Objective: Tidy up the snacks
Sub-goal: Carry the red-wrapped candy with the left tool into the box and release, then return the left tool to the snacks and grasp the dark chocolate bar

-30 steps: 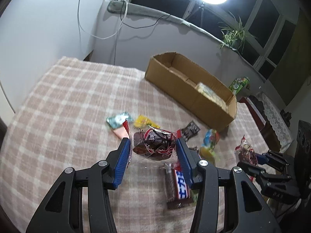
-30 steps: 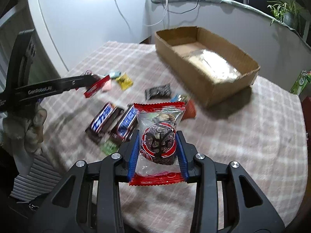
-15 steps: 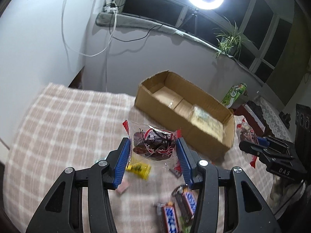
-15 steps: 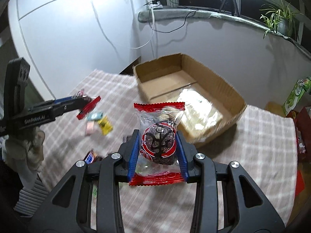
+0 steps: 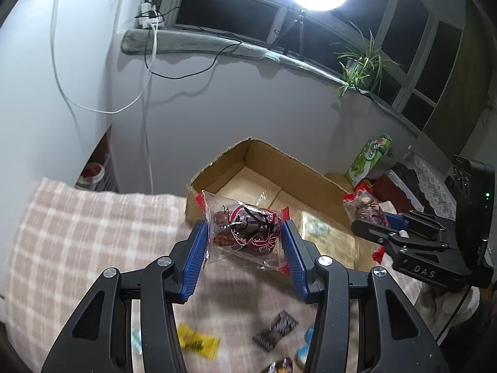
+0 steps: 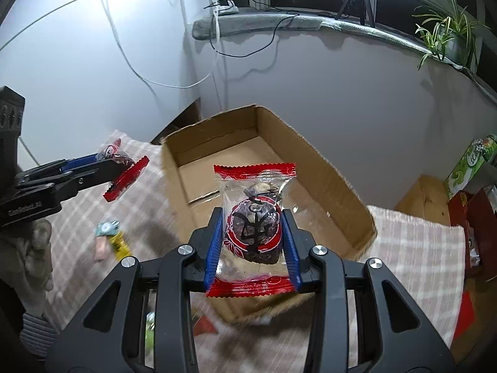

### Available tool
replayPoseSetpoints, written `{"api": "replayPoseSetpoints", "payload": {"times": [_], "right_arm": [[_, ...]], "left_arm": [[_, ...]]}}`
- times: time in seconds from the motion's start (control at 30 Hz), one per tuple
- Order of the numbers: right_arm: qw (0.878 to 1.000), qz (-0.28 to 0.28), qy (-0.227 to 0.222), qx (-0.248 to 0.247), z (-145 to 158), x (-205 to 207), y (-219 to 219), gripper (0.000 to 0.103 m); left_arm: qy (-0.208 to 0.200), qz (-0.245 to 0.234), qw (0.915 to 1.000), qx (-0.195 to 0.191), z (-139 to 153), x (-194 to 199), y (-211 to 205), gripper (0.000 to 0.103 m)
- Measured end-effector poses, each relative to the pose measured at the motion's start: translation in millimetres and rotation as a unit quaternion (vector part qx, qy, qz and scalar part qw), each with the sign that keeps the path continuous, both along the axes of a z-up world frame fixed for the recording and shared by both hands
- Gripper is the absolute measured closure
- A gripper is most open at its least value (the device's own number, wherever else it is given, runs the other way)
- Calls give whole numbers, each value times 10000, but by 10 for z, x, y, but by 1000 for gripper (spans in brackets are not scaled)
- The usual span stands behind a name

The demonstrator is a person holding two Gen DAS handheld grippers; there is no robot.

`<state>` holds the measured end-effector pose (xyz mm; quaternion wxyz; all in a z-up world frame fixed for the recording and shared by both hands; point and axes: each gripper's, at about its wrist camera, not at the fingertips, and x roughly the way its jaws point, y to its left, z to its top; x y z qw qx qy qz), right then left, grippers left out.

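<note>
My left gripper (image 5: 243, 227) is shut on a clear date packet with red ends (image 5: 248, 236), held in the air at the near left corner of the open cardboard box (image 5: 217, 168). At the right edge of the left wrist view, the right gripper (image 5: 385, 220) carries a second packet (image 5: 362, 205) over the box's near wall. In the right wrist view, my right gripper (image 6: 252, 214) is shut on that red-ended date packet (image 6: 253, 233), above the box (image 6: 295, 152). The left gripper (image 6: 102, 168) and its packet (image 6: 125, 175) hang to the left of the box.
A flat clear packet (image 5: 326, 236) lies in the box. Small snacks lie on the checked tablecloth (image 5: 77, 233): a yellow sweet (image 5: 198, 342), a dark wrapper (image 5: 276, 331), a teal sweet (image 6: 107, 227). A green carton (image 5: 369, 158) stands beyond the table. A wall rises behind the box.
Both grippers have carried their packets forward and up from over the loose snacks to the box. The box now looms larger and the snacks have slid to the bottom of both views.
</note>
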<state>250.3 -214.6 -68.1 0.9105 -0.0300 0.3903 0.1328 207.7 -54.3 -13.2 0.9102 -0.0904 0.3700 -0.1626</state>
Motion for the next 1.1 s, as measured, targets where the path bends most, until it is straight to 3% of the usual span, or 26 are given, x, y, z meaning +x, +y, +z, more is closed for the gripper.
{"api": "replayPoseSetpoints", "payload": {"times": [0.33, 0.6, 0.73, 0.8, 0.87, 0.9, 1.1], "right_arm": [[9994, -155, 299, -77, -160, 606, -130, 66], [9986, -213, 484, -89, -300, 817, -174, 66], [9986, -190, 478, -114, -315, 852, -163, 65], [9986, -157, 479, -133, -316, 851, -153, 61], [9988, -152, 444, -160, -305, 859, -147, 43], [9989, -157, 416, -164, -297, 852, -149, 39], [9992, -171, 339, -151, -238, 814, -162, 38]], "left_arm": [[225, -91, 9996, 159, -188, 436, -220, 56], [301, -220, 9987, 337, -286, 554, -355, 55], [371, -286, 9981, 394, -316, 568, -403, 49], [381, -274, 9980, 421, -320, 569, -416, 43], [384, -258, 9981, 413, -317, 563, -412, 41], [380, -252, 9981, 412, -313, 558, -410, 41], [353, -213, 9984, 384, -269, 540, -375, 40]]}}
